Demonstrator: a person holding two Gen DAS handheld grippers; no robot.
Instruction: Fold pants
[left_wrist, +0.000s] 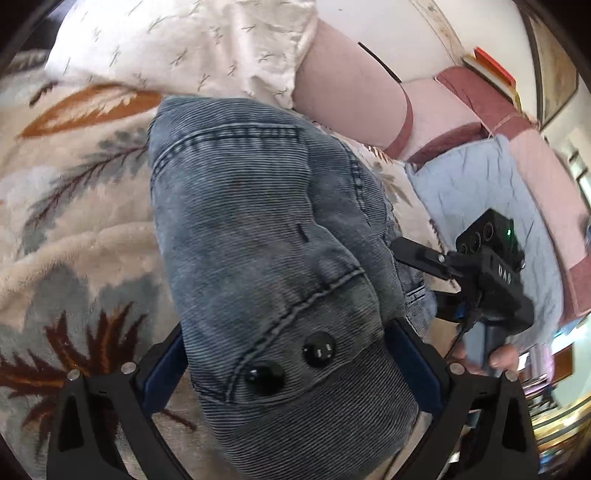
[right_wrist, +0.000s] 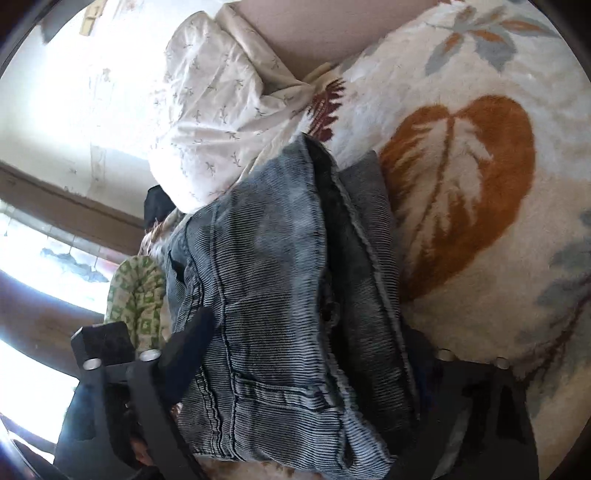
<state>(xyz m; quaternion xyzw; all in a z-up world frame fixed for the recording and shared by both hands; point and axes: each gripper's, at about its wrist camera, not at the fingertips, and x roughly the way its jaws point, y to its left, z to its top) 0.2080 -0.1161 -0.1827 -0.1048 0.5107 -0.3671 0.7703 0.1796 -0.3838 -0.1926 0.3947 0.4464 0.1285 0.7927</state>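
The blue-grey corduroy-like denim pants (left_wrist: 258, 221) lie as a folded bundle on a leaf-patterned fleece blanket (left_wrist: 74, 221). Two black buttons (left_wrist: 319, 349) show at the near end. My left gripper (left_wrist: 290, 362) straddles that end, its blue pads (left_wrist: 166, 365) against both sides of the bundle, shut on it. My right gripper (left_wrist: 417, 273) comes in from the right side of the bundle, one finger at the pants' edge. In the right wrist view the pants (right_wrist: 277, 258) fill the gap of the right gripper (right_wrist: 310, 332). Its left finger (right_wrist: 192, 339) presses the cloth; the other is hidden under denim.
A white pillow (left_wrist: 184, 44) with small sprigs lies just beyond the pants, against a pink padded headboard (left_wrist: 351, 92). A pale blue quilted cushion (left_wrist: 472, 184) sits to the right. A green patterned cloth (right_wrist: 136, 295) lies at the blanket's (right_wrist: 461, 184) edge. A thumb (left_wrist: 502, 356) holds the right gripper's handle.
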